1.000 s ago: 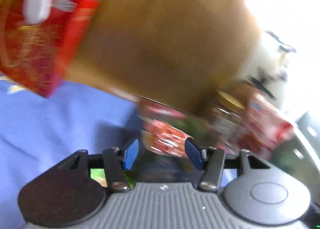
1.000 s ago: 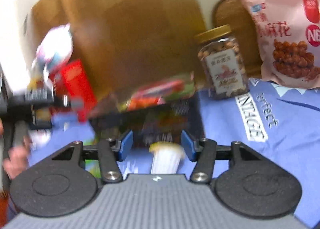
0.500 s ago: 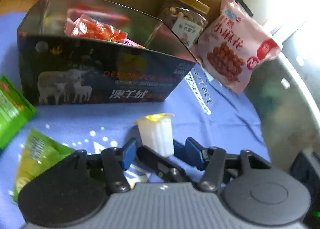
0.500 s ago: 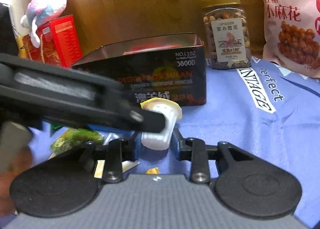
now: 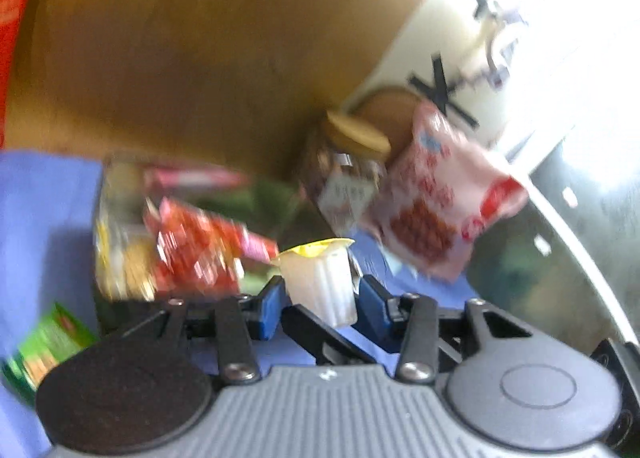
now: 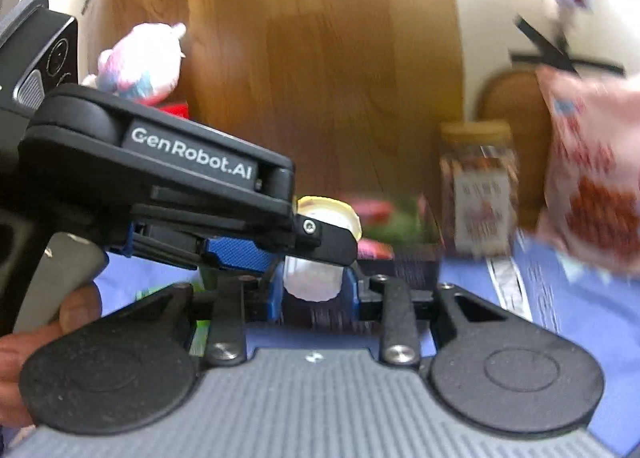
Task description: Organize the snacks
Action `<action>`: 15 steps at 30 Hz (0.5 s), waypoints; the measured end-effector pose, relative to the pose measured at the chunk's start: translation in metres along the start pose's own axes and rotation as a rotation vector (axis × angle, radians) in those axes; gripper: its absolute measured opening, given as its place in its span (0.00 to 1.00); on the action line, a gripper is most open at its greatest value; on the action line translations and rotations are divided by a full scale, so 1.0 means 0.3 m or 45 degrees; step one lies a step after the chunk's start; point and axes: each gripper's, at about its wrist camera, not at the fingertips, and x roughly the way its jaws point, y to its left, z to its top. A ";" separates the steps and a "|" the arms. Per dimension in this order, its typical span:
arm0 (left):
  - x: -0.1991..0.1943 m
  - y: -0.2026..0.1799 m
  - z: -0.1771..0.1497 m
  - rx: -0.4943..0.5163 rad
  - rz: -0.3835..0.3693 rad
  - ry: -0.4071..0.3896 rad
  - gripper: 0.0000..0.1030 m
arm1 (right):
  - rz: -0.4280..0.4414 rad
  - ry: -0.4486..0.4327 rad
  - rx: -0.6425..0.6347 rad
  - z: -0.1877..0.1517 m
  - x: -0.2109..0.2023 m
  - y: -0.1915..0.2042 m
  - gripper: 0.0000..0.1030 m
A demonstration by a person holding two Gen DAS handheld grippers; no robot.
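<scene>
A white jelly cup (image 5: 316, 282) with a yellow lid hangs in the air, held from two sides. My left gripper (image 5: 322, 298) has its blue pads against the cup's flanks, and its jaws are closing on it. In the right wrist view the jelly cup (image 6: 312, 282) sits between the pads of my right gripper (image 6: 314, 286), which is shut on it. There my left gripper (image 6: 320, 236) reaches in from the left, one black finger crossing the cup's front. Just behind the cup is the dark open box (image 5: 116, 310) holding red snack packets (image 5: 192, 258). Both views are blurred.
A nut jar (image 6: 480, 193) and a pink snack bag (image 6: 592, 185) stand at the back right on the blue cloth (image 5: 40, 217). A green packet (image 5: 44, 346) lies at the left. A plush toy (image 6: 140, 65) and a wooden board are behind. A person's hand (image 6: 60, 318) holds the left gripper.
The cup has come up off the cloth and now sits level with the box's rim. The left jaws have narrowed onto it. Both views have swung upward and blurred.
</scene>
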 end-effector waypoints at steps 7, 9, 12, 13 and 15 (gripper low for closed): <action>0.057 0.116 0.108 -0.048 0.134 -0.032 0.42 | 0.117 0.040 0.094 0.113 0.209 -0.020 0.37; 0.052 0.156 0.117 -0.081 0.152 -0.035 0.41 | 0.124 0.082 0.116 0.118 0.262 -0.022 0.36; -0.025 0.229 0.118 -0.144 0.144 -0.119 0.41 | 0.094 0.058 0.132 0.123 0.249 -0.050 0.43; -0.056 0.260 0.114 -0.174 0.151 -0.152 0.41 | 0.098 0.023 0.162 0.121 0.226 -0.071 0.46; -0.097 0.313 0.104 -0.222 0.180 -0.199 0.41 | 0.083 -0.044 0.257 0.111 0.175 -0.138 0.50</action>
